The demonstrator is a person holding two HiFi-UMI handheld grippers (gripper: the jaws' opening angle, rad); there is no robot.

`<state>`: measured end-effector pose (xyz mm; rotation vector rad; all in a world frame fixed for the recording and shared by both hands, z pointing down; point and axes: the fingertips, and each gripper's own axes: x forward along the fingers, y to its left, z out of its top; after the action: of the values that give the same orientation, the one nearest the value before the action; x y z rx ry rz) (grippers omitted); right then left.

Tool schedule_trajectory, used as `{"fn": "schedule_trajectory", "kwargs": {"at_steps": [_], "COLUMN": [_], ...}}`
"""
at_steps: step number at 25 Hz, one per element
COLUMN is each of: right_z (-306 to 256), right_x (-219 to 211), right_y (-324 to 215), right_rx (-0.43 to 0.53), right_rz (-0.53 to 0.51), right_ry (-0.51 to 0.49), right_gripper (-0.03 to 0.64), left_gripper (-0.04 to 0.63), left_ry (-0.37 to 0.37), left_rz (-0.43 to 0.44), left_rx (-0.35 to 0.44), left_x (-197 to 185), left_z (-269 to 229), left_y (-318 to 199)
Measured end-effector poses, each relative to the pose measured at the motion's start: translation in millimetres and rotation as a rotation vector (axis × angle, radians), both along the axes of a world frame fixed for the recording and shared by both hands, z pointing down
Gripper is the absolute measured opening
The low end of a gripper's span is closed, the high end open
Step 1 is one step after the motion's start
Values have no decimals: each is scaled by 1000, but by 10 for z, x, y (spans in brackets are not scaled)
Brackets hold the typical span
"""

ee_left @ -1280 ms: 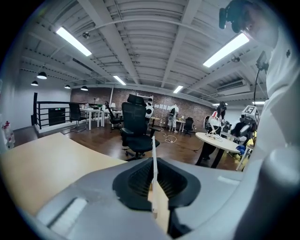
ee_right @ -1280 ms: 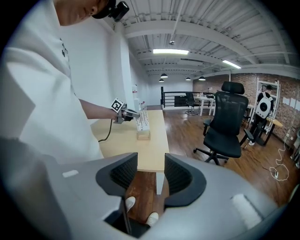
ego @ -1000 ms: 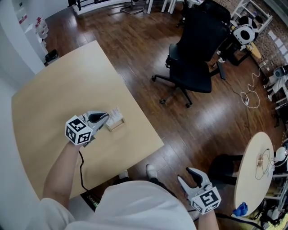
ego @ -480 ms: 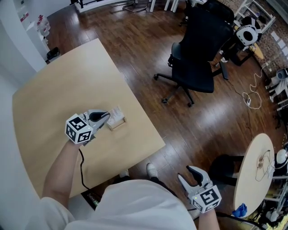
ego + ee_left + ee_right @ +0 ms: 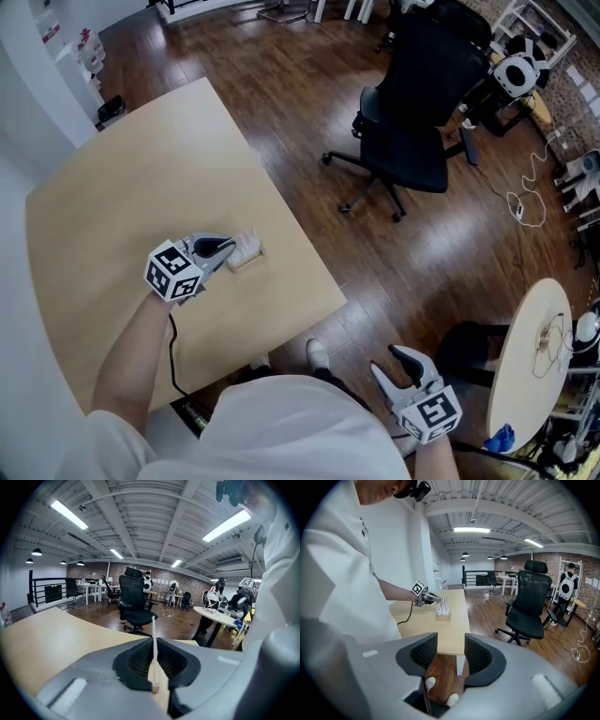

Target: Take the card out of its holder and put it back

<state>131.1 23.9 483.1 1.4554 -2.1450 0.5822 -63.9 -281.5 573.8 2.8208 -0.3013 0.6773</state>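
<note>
Left tongs (image 5: 223, 247) pinch the card (image 5: 153, 644) edge-on, right tongs (image 5: 451, 654) idle open; keep it square to the holder (image 5: 247, 253) at 3 o'clock.

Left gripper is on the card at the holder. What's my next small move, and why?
Probably lift the left gripper straight up a little to draw the card clear. Its jaws are shut on the card, edge-on between them, right at the holder; the right gripper is open, off the table.
</note>
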Motion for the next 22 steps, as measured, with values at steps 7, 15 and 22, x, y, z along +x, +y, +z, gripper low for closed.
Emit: {"fn": "schedule_trajectory", "kwargs": {"at_steps": [7,15,22], "right_z": [-26,-40,5], "right_x": [-13,-129,-262], "right_y": [48,136,227], "right_rx": [-21,-51,-87], "right_rz": [14,23,-36], "right_ry": [19,32,40], "right_gripper": [184,184,184], "left_gripper": [15,42,101], "left_ry": [-11,0,32], "left_rz": [10,11,-80], "left_rx": [-18,-7,64], "left_x": [17,21,-168], "left_z": [229,239,48], "left_y": [16,-19,-86]}}
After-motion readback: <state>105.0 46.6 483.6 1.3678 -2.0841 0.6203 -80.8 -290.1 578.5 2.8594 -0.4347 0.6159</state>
